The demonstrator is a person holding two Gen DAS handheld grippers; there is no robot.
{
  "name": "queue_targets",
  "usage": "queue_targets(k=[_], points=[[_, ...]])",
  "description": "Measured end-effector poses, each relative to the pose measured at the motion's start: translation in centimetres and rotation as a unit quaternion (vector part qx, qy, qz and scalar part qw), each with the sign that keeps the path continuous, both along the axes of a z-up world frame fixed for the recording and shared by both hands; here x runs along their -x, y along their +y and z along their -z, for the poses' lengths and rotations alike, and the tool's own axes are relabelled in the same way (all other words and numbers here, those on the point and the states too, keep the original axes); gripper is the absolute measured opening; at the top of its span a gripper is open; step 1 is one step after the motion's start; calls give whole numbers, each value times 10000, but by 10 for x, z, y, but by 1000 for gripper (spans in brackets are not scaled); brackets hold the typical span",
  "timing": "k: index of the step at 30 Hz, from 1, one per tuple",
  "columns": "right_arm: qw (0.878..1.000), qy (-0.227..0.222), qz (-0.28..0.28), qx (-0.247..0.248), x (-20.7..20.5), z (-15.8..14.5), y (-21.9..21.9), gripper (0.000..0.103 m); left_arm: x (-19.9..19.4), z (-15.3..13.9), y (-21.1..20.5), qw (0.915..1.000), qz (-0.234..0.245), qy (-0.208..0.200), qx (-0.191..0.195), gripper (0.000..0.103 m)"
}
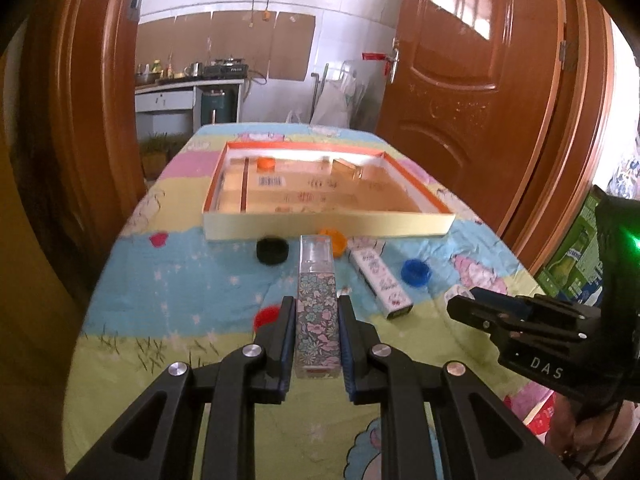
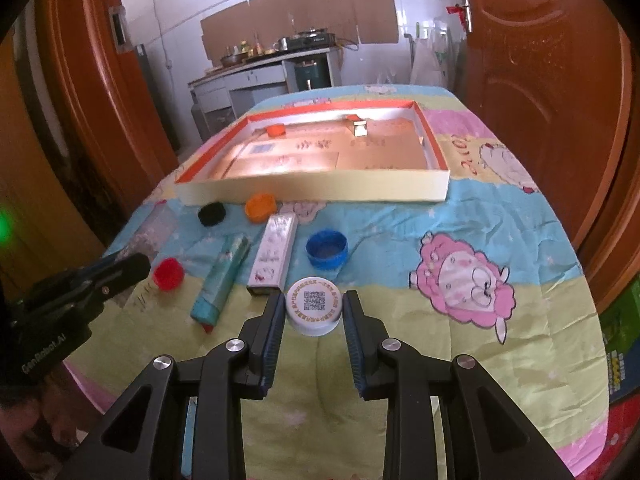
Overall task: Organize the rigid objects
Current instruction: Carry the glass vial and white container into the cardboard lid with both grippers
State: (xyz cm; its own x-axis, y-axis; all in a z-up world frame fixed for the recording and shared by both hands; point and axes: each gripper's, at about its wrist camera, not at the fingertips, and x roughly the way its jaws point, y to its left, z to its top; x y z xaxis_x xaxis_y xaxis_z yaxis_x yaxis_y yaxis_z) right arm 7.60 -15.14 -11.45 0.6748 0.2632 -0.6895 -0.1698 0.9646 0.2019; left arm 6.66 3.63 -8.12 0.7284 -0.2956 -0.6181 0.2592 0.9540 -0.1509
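the left gripper [image 1: 316, 304] is clamped on a floral box [image 1: 316, 312], a slim rectangular carton with a clear plastic end that juts well ahead of the jaws. held only near its back end, the glossy carton could pivot or slide out between the ribbed pads, or its clear tip could catch the near wall of the tray [image 1: 328, 228] straight ahead. the right gripper [image 2: 313, 308] grips a white cap [image 2: 313, 310], a short round plastic disc with a printed code on top; pinched only across its smooth curved rim, it could pop forward. the tray is shallow cardboard, cream outside with an orange rim. the cloth [image 2: 400, 344] beneath is wrinkled and soft.
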Motion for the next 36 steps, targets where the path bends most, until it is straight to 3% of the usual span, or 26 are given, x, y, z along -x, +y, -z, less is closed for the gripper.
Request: queue_targets(k=[10,21,36], points=[[9996,-215,122,-142,-27,-29,-7,30,-40,-30,-3,9998,-50,-120,132,20],[9992,-273,199,-201,-64,-48,-13,30,-94,-45,-13,9991,185,162,331,20],[9983,-377,401,-214,-123,-67,-38,30,-150,-57,-34,9996,204,176,113,20]])
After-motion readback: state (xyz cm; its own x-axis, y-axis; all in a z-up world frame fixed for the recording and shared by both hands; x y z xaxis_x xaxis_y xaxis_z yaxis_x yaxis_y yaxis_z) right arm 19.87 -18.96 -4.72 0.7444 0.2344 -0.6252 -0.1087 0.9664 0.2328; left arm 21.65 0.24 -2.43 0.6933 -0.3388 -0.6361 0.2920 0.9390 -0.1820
